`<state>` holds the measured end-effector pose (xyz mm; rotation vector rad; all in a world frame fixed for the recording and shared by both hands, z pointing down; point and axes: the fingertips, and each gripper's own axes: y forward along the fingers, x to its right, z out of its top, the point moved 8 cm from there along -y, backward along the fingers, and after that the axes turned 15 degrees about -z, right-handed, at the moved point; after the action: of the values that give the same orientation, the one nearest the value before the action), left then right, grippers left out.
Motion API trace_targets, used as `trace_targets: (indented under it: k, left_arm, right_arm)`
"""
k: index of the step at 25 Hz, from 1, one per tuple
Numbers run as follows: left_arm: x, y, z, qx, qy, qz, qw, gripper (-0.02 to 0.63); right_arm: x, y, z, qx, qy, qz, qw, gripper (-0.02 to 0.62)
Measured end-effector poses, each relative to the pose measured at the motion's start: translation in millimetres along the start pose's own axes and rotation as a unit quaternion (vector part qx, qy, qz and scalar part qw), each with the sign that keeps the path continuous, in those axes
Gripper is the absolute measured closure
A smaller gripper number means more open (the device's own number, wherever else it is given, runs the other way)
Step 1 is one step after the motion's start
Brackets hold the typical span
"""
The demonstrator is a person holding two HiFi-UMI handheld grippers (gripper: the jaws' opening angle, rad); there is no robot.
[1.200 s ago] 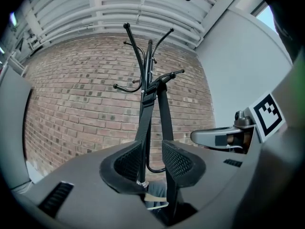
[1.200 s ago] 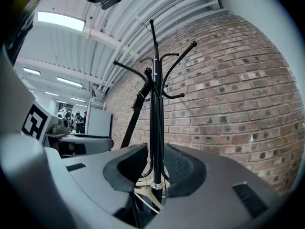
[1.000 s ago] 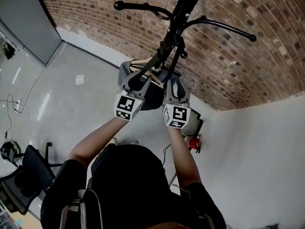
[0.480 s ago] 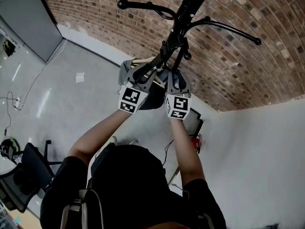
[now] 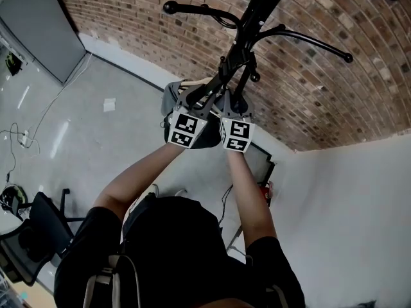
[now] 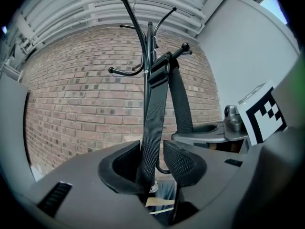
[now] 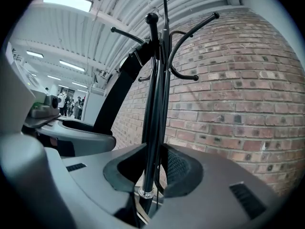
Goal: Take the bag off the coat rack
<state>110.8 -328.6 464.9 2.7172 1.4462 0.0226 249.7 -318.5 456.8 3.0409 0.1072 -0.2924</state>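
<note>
A black coat rack stands before a brick wall. A black webbing strap of the bag hangs over one of its knobbed hooks. The strap's near run drops between the jaws of my left gripper. Those jaws have just been opening: the strap lies by the left pad, with a gap to the right pad. The dark bag shows below the two marker cubes. My right gripper stands open, with the rack's pole in line with the gap between its jaws. In the head view the left gripper and right gripper sit side by side at the pole.
A brick wall stands behind the rack, with a white wall to the right. A black office chair and cables are on the floor at left. A dark box and a red item lie near the rack's foot.
Both grippers have moved up the head view toward the rack's pole. The left one has also shifted right, closer to the right one.
</note>
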Motion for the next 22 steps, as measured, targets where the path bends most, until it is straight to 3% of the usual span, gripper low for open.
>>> trace_targets:
  k: [5, 9, 11, 13, 22]
  left_arm:
    - [-2, 7, -3, -0.006, 0.001, 0.008, 0.9999, 0.462]
    - [-3, 11, -3, -0.012, -0.003, 0.024, 0.9996, 0.468]
    - [-3, 11, -2, -0.013, -0.011, 0.026, 0.9995, 0.545]
    - [-2, 9, -1, -0.014, -0.013, 0.026, 0.9995, 0.578]
    - [0, -1, 14, -0.008, -0.011, 0.017, 0.9998, 0.583]
  right_arm:
    - [3, 5, -4, -0.013, 0.014, -0.01, 1.0, 0.5]
    - [7, 9, -4, -0.013, 0.012, -0.014, 1.0, 0.563]
    - [8, 8, -2, -0.012, 0.012, -0.013, 1.0, 0.571]
    - [9, 7, -1, -0.011, 0.011, -0.013, 1.0, 0.574]
    - [14, -4, 2, -0.008, 0.034, -0.007, 0.999, 0.575]
